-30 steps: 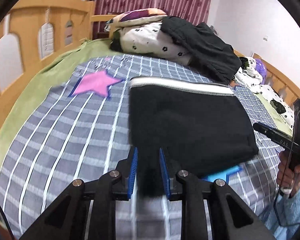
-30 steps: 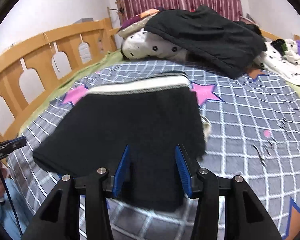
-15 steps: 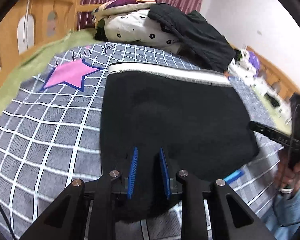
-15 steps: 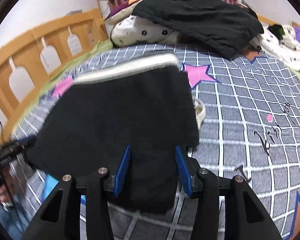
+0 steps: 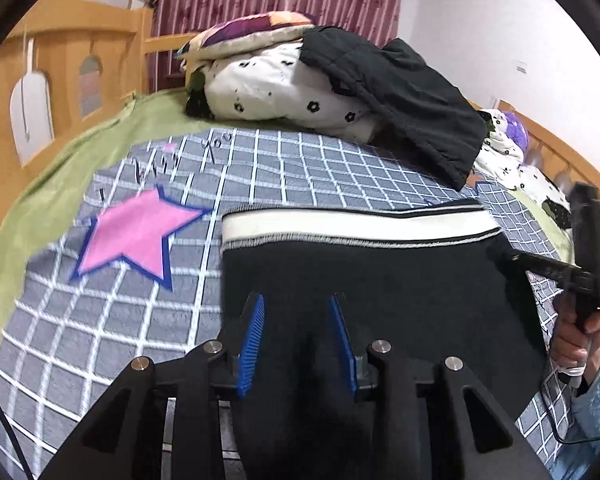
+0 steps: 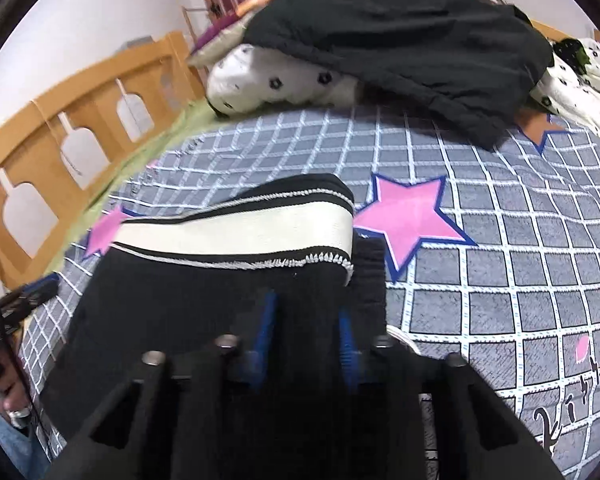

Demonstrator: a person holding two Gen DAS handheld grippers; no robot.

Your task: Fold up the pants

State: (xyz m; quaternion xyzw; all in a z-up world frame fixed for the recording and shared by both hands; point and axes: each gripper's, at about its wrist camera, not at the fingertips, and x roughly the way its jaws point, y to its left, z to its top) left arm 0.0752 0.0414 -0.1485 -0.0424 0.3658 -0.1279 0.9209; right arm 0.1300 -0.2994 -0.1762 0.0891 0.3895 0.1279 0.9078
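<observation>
Black pants with a white waistband lie folded on the checked bedspread. My left gripper is open, its blue pads apart over the pants' near left part. The pants and waistband also show in the right wrist view. My right gripper is open over the pants' right side, just short of the waistband. The right gripper also shows in the left wrist view, held by a hand at the pants' right edge.
A pile of bedding with a black jacket lies at the head of the bed. Wooden rails run along the left side. More spotted bedding lies at the right. Pink stars mark the bedspread.
Both grippers moved forward over the pants toward the waistband. The left gripper's pads opened wider. The pants now lie shorter, with the waistband close in front of both grippers.
</observation>
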